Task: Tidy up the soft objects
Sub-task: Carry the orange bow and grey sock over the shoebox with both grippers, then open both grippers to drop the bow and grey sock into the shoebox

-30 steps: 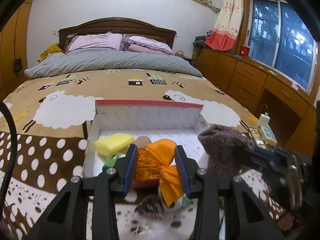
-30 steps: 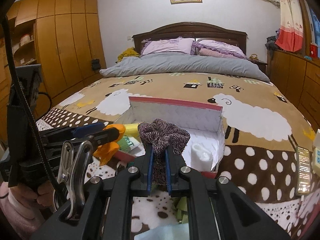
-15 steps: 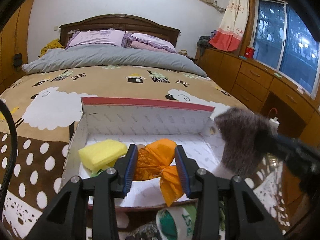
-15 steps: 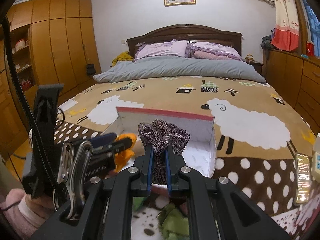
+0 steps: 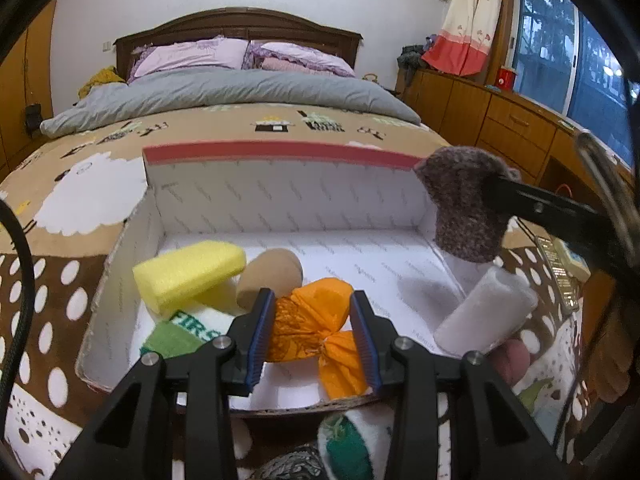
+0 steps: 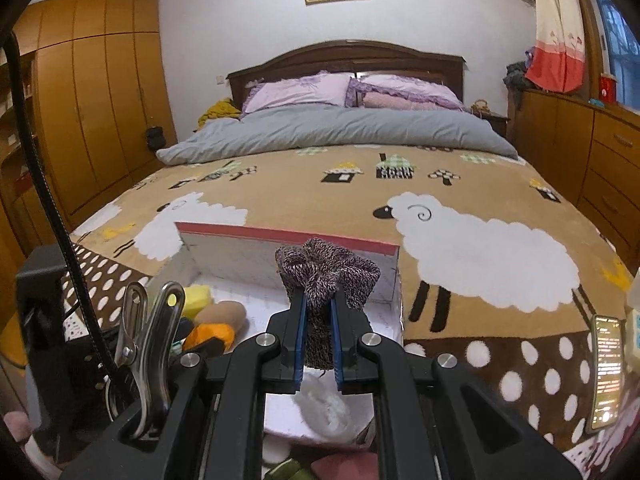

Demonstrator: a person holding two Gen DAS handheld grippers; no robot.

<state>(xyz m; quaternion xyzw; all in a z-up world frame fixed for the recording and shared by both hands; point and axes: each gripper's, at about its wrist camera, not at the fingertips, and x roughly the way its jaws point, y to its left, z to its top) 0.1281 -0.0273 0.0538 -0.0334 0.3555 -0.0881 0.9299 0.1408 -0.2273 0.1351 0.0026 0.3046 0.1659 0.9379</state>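
Note:
A white cardboard box (image 5: 288,200) with a red rim lies open on the bed. My left gripper (image 5: 313,336) is shut on an orange cloth bundle (image 5: 316,320) above the box's near edge. My right gripper (image 6: 318,344) is shut on a purple-brown knitted piece (image 6: 328,280), which hangs over the box's right wall (image 6: 396,280) and shows in the left wrist view as the knitted piece (image 5: 464,204). Inside the box lie a yellow sponge (image 5: 188,272), a tan soft ball (image 5: 270,276), a green and white item (image 5: 184,332) and a white roll (image 5: 486,312).
More soft things lie on the blanket in front of the box: a green and white piece (image 5: 356,444) and a dark patterned one (image 5: 288,466). A phone (image 6: 606,372) rests on the bed at the right. Wooden drawers (image 5: 516,124) line the right wall, wardrobes (image 6: 92,100) the left.
Both grippers have moved forward and lower toward the box with their loads. The orange bundle now hangs over the box's inside, and the knitted piece has come over its right wall.

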